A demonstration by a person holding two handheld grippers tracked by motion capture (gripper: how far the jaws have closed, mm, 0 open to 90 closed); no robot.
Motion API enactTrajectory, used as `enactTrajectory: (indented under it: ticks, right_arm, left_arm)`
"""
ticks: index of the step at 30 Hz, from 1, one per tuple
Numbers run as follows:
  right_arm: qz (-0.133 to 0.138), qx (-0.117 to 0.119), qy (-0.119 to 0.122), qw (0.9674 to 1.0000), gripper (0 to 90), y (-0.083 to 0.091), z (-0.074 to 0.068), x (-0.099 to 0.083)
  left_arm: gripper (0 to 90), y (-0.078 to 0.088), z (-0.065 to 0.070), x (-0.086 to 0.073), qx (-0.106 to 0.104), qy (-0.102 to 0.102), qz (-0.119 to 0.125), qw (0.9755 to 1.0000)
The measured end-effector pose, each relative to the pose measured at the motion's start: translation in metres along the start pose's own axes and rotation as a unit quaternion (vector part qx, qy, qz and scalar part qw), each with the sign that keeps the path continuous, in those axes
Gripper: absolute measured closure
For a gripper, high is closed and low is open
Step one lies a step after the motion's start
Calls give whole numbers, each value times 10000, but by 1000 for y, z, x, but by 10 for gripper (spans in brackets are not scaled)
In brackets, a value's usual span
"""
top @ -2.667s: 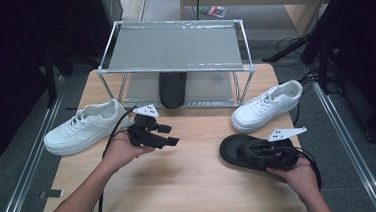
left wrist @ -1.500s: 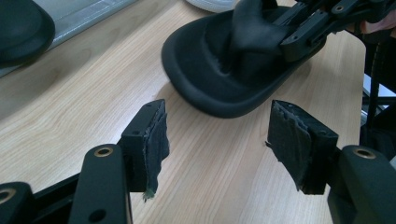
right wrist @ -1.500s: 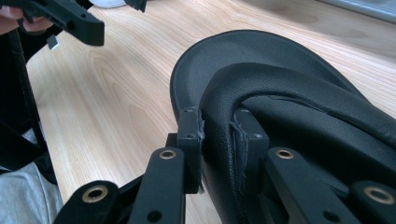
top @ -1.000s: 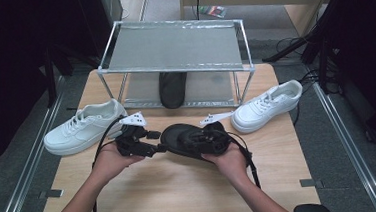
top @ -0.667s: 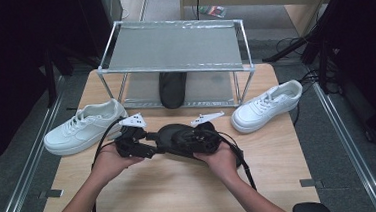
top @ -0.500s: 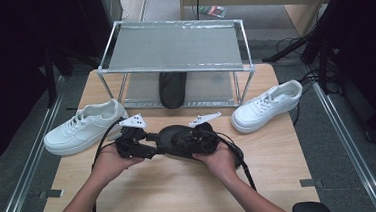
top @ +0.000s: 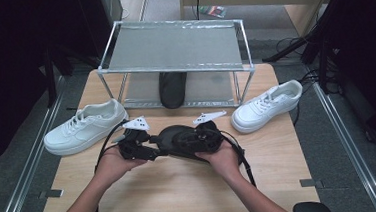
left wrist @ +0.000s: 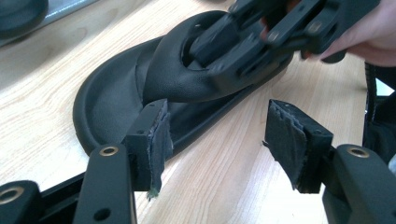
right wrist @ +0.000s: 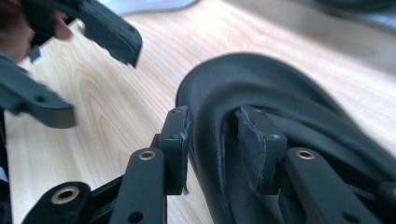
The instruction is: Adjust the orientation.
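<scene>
Left claw is hanging released, jaws closing slightly with nothing between them, black sandal just to its right, lying long-axis left-right on the surface. Right claw is straddling the sandal's strap, jaws opening, loosening.
</scene>
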State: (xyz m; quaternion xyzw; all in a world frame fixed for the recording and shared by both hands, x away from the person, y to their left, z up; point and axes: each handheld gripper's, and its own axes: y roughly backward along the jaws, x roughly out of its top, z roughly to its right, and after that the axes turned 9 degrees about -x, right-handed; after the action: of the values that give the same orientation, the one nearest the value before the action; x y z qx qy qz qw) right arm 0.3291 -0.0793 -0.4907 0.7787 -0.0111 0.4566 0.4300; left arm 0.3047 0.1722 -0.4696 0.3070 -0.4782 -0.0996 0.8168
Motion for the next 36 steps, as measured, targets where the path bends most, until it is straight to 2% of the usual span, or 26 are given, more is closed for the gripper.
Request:
enactTrajectory:
  ticks: [3, 7, 10, 13, 16, 20, 28, 33, 36]
  right_arm:
    - [232, 46, 57, 9997, 667, 15, 3, 2]
    - [349, 22, 118, 9993, 701, 31, 6, 0]
    - [381, -34, 197, 9991, 736, 42, 9, -7]
    - [332, -127, 283, 9990, 790, 50, 10, -12]
    - [229, -123, 263, 9993, 890, 54, 11, -16]
    - [-16, -164, 307, 9994, 900, 55, 16, -20]
    - [-405, -390, 360, 9978, 900, 47, 24, -32]
    - [-510, -409, 406, 9970, 900, 43, 21, -36]
    - [-481, -420, 409, 9971, 900, 42, 20, -37]
  left_arm:
    - [448, -1, -2, 0, 42, 14, -17, 10000]
    - [504, -3, -4, 2, 33, 272, -71, 9996]
    - [564, -3, -4, 4, 39, 312, -97, 9995]
    - [690, -3, -4, 6, -63, 363, -59, 9993]
    - [800, -5, -4, 9, -139, 394, -63, 9991]
    - [899, -13, -3, 12, -140, 263, -133, 9995]
    - [900, -39, -3, 17, -364, 233, -442, 9981]
    - [900, -47, -3, 20, -431, 187, -526, 9975]
    - [900, -52, -5, 20, -408, 173, -620, 9971]
